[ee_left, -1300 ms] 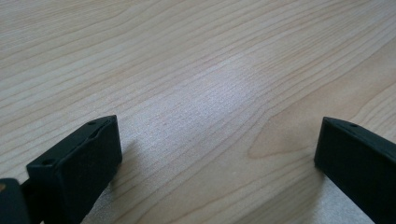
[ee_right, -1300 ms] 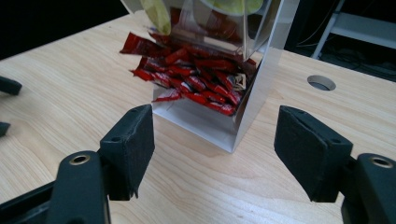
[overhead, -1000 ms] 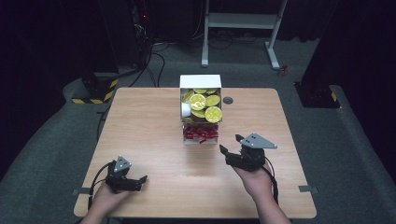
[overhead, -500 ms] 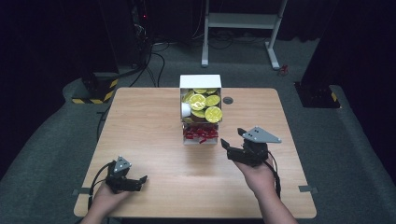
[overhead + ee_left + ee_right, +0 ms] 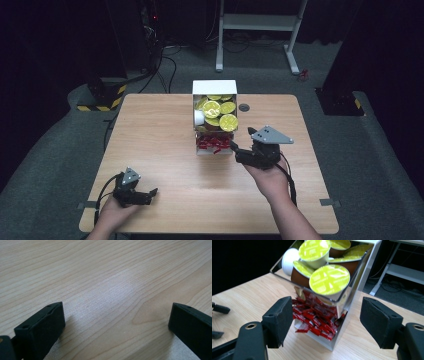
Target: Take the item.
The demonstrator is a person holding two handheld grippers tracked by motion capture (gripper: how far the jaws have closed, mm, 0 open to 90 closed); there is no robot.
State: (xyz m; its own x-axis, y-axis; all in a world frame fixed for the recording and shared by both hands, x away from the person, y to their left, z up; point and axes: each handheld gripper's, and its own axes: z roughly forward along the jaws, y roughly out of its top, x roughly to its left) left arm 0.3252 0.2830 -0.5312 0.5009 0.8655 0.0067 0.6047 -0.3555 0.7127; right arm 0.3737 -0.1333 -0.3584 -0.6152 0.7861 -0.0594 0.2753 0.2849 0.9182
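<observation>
While both hand-held grippers gape empty, the box (image 5: 352, 305) holds capsules (image 5: 329, 278) above red sachets (image 5: 317, 320)

Your left gripper (image 5: 148, 193) at the lower left of the high view is black, with a small grey three-cornered plate on top and a black cable looping off to the left edge of the table. Your right gripper (image 5: 235, 146), right of centre, is black too, carries a larger grey plate with dark screw holes, and trails a black cable along your bare forearm. In the right gripper view its jaws are blocky black pads on arms with brass-ringed screw holes.
</observation>
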